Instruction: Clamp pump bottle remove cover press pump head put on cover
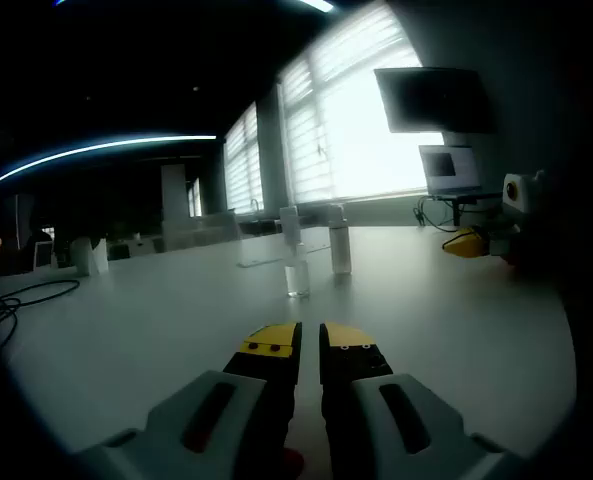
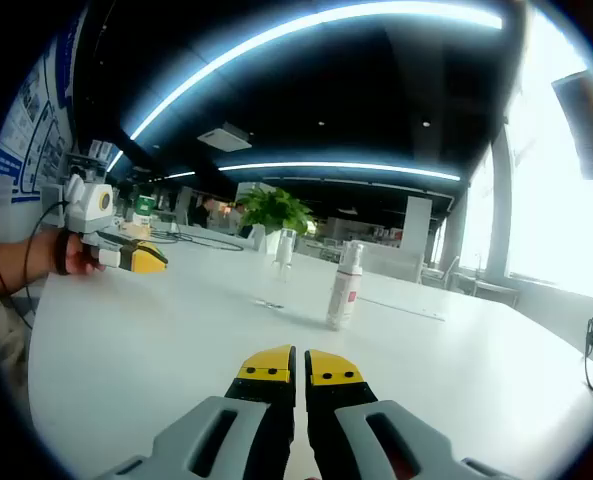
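Clenched fingers of left gripper (image 1: 310, 343) and right gripper (image 2: 298, 367) seen low over desk (image 2: 176, 340), nothing grasped. Pump bottle (image 2: 344, 286) upright mid-desk, well apart. Risk judged: tall bottle toppled if clamped off-centre, cover (image 2: 352, 252) dislodged.

Standing upright on the white surface (image 2: 156, 330): pump bottle (image 2: 343, 287), white, slim, with reddish label marks, pump head showing at top. Also showing in left gripper view (image 1: 340, 240), backlit against the window. Sitting just beside it there: small clear cover (image 1: 296, 277), upright, touching nothing. Resting well apart in right gripper view (image 2: 285, 247).
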A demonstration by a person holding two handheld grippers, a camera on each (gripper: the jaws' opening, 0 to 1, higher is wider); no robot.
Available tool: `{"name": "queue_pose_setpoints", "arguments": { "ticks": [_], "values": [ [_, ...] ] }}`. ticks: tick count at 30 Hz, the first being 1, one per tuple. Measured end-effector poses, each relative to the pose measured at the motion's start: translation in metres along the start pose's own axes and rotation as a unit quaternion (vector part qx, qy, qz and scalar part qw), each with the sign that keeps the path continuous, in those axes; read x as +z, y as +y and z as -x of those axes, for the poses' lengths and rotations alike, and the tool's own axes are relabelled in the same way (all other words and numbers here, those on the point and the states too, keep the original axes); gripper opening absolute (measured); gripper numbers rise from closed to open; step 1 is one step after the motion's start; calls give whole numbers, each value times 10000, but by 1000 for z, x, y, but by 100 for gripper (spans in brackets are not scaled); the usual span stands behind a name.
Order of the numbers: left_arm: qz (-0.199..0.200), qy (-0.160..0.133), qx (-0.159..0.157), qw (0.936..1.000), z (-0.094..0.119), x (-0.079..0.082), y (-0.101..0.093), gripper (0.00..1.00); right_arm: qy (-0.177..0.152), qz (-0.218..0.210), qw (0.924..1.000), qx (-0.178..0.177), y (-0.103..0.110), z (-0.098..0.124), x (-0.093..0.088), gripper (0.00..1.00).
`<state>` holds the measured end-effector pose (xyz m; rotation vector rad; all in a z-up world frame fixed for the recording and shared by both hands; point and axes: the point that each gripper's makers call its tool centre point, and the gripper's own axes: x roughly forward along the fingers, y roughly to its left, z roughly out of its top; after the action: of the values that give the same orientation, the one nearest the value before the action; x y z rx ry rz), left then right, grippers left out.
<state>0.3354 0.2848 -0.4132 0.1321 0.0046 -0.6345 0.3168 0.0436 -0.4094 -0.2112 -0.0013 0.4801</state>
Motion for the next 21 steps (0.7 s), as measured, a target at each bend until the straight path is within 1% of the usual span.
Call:
{"name": "queue_pose_setpoints", "arguments": {
  "ticks": [9, 13, 16, 21],
  "values": [
    [14, -22, 14, 10000, 0, 1, 1, 1, 38, 36, 10000, -9, -1, -1, -1, 0],
    [62, -46, 32, 10000, 1, 1, 2, 2, 46, 60, 10000, 0, 0, -1, -2, 0],
    [95, -72, 80, 9999, 1, 2, 5, 5, 52, 67, 10000, 1, 0, -1, -2, 0],
    [41, -53, 70, 10000, 1, 2, 4, 6, 65, 90, 9999, 17, 1, -1, -3, 0]
  ]
}}
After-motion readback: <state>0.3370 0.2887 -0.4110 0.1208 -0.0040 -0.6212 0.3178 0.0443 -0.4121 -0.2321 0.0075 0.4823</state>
